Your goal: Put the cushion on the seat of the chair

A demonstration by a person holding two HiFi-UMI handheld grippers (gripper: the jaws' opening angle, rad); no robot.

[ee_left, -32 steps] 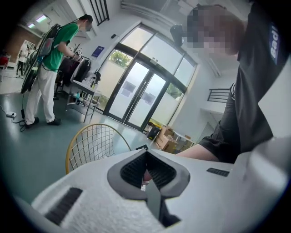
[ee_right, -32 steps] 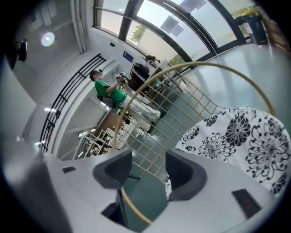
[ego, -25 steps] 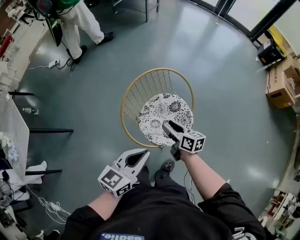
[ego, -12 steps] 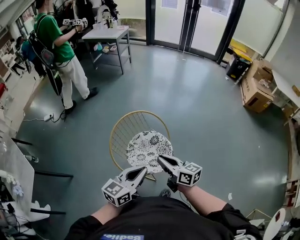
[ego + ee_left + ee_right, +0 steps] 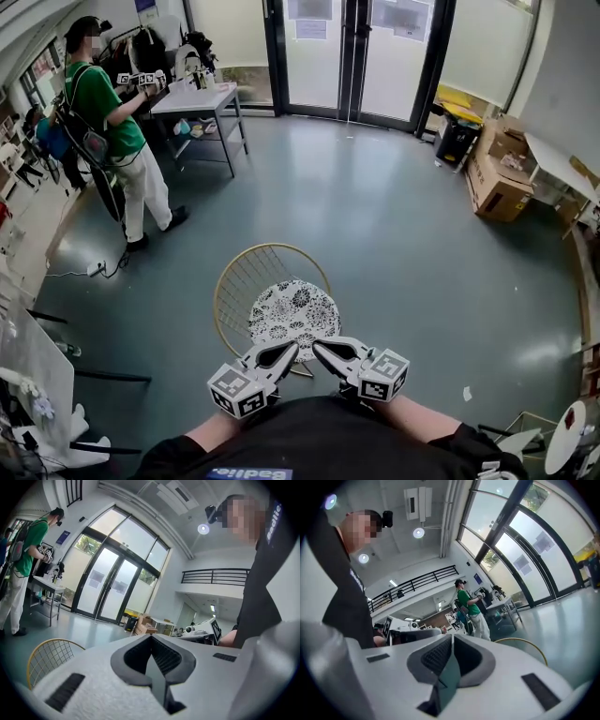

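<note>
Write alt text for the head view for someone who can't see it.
A patterned cushion lies on the seat of a gold wire chair; below it, the left hand-held gripper and right hand-held gripper point toward it, both shut and empty. At upper left, a person in green stands by a table.

A round cushion (image 5: 293,321), white with black flowers, is laid flat on the gold wire chair (image 5: 247,279) seat.

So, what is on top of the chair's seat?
A round black-and-white patterned cushion lies on the wire chair. It covers the seat, so the seat surface beneath cannot be seen.
</note>
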